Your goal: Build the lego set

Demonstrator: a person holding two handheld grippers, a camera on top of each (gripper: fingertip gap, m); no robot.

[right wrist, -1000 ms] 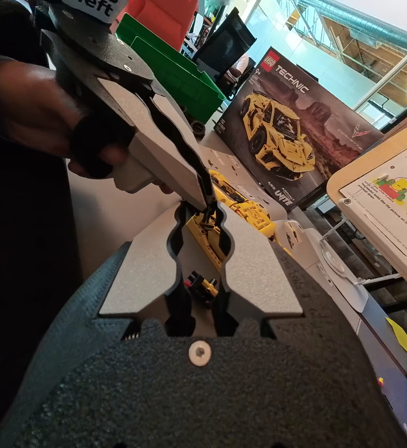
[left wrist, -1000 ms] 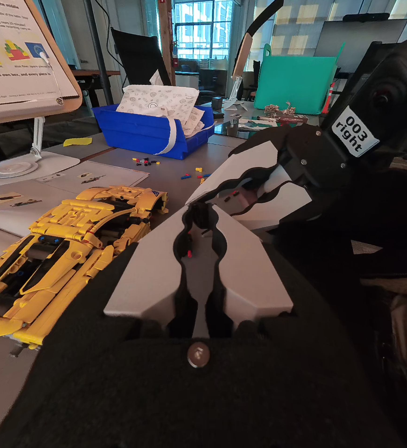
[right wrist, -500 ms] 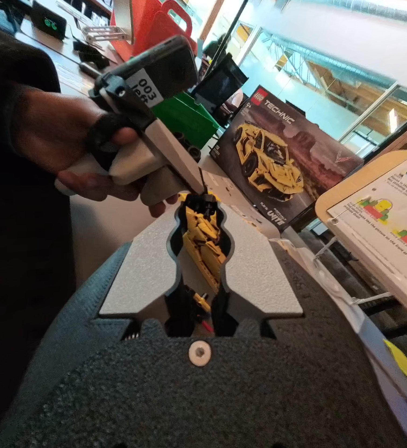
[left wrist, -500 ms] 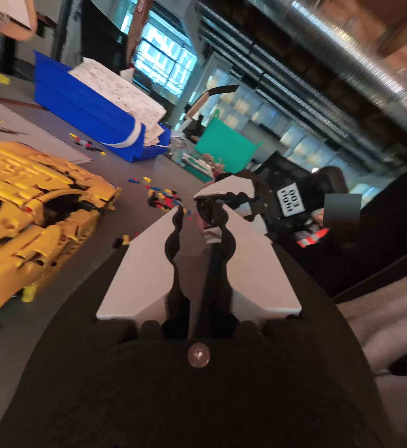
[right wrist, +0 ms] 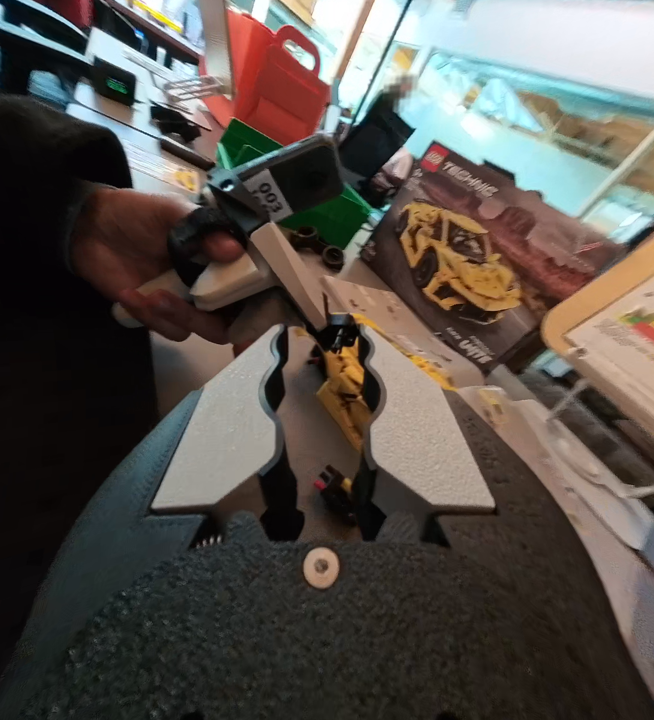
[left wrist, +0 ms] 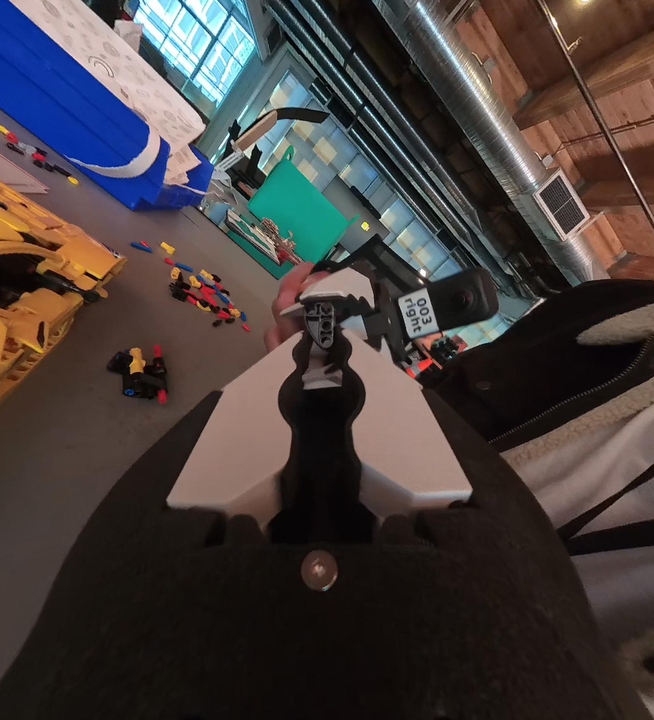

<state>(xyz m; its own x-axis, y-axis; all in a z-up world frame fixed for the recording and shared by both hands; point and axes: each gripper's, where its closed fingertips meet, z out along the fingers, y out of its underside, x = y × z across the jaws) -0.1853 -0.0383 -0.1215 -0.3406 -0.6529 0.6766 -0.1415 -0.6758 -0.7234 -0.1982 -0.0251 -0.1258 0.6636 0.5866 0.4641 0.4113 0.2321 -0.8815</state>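
Note:
A small dark grey Lego piece [left wrist: 319, 323] with round holes is held in the air where both grippers meet. My left gripper [left wrist: 323, 345] is shut on its lower end. In the right wrist view the left gripper [right wrist: 319, 325] comes in from the upper left, and the piece [right wrist: 341, 329] looks black there. My right gripper [right wrist: 323, 331] stands open around it, touching only at the right finger; it also shows in the left wrist view [left wrist: 329, 307]. The yellow Lego car [left wrist: 25, 272] lies on the grey table [left wrist: 83, 448], also seen between my right fingers [right wrist: 344, 382].
A small black, yellow and red sub-assembly [left wrist: 140, 370] lies by the car. Several loose pieces [left wrist: 204, 288] lie farther off. A blue bin [left wrist: 64, 117] stands at the back. The set's box [right wrist: 473, 265], a green bin [right wrist: 317, 218], black tyres [right wrist: 317, 245] and an instruction board [right wrist: 629, 331] stand beyond. Both grippers' tips are close together, under 4 cm apart.
Both grippers have risen from just above the table and tilted up, staying tip to tip. My right gripper's fingers have spread a little wider. The car has not moved.

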